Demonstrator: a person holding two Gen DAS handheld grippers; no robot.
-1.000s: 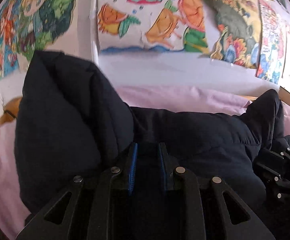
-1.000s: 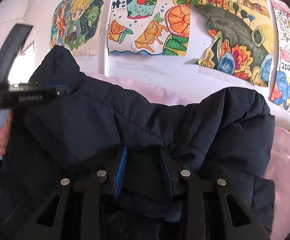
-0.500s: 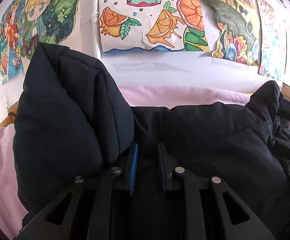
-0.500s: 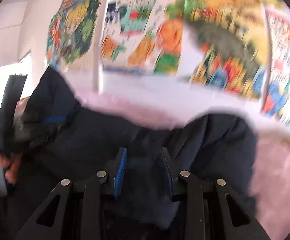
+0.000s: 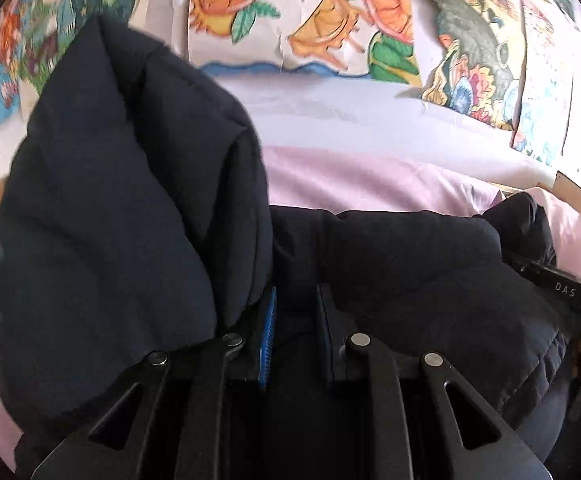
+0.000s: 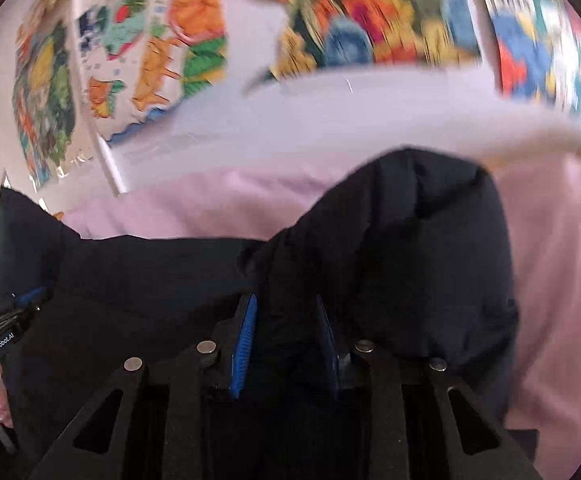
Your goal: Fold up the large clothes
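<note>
1. You are holding the dark padded jacket (image 5: pixel 390 256) stretched between both grippers above the pink bedsheet (image 5: pixel 354 184), its long axis running from hand to hand.
2. Your left gripper (image 5: pixel 294 332) is pinching a bunched edge, jaws narrow, fabric heaped on its left side.
3. Your right gripper (image 6: pixel 286 344) is closing on jacket fabric already between its blue pads (image 6: pixel 244 344), a raised fold just beyond.

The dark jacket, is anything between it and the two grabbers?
No. The dark jacket sits right between the left gripper pads, pinched. The right gripper is closing with jacket cloth between its pads too. Only the pink sheet lies beneath.
</note>
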